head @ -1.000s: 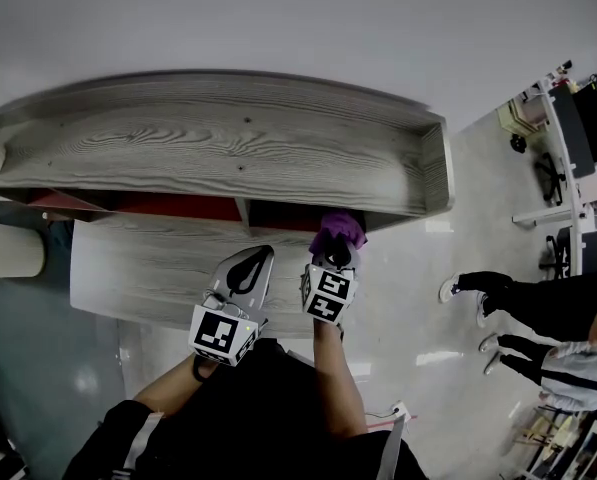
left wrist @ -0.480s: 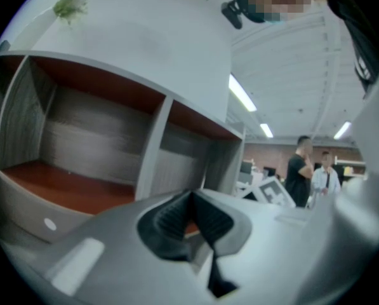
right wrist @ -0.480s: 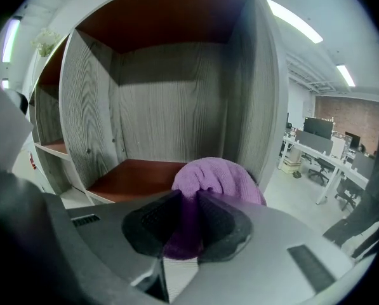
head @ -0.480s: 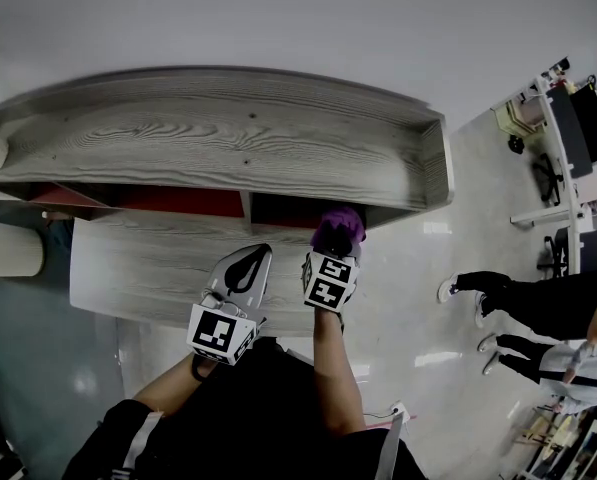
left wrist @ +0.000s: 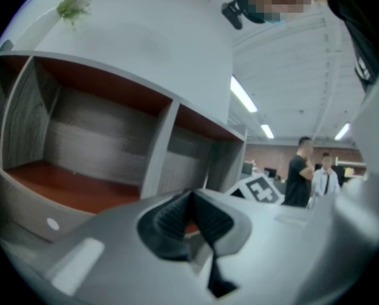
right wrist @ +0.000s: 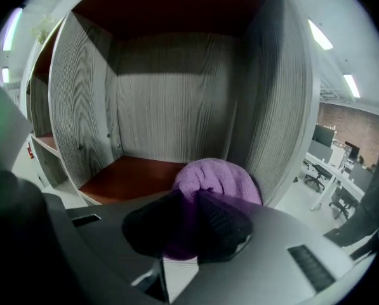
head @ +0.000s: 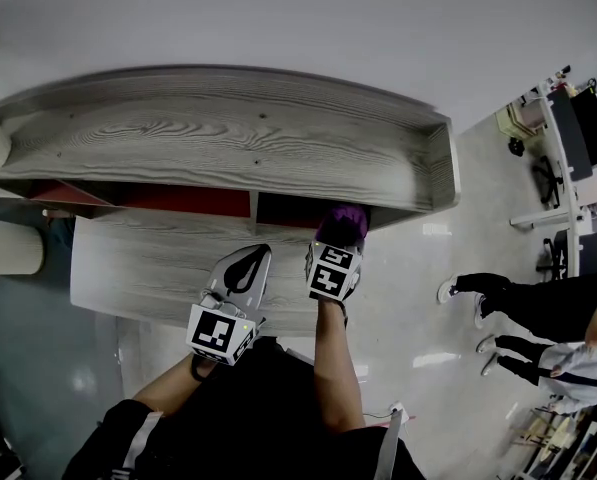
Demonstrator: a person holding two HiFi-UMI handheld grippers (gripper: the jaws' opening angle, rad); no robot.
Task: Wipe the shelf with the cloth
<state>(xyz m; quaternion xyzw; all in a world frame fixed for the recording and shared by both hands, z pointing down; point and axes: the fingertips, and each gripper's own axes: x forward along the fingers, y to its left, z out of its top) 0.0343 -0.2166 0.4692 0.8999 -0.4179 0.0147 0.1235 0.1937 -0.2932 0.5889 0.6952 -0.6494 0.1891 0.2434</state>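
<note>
Right gripper (head: 340, 247) jaws clamp cloth (right wrist: 218, 180) at shelf (head: 228, 143).

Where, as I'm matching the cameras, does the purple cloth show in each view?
Head view: purple cloth right of centre, at the shelf's front, ahead of the right gripper.
Left gripper view: not in it.
Right gripper view: cloth low centre, pinched in that gripper's jaws.
Shared landmark: the grey woodgrain shelf with red-brown compartment floors.

cloth (right wrist: 218, 176): purple, bunched, pinched in right tool (right wrist: 195, 211)
shelf (right wrist: 170, 88): grey woodgrain, red-brown floor, open compartment just ahead of tool
</note>
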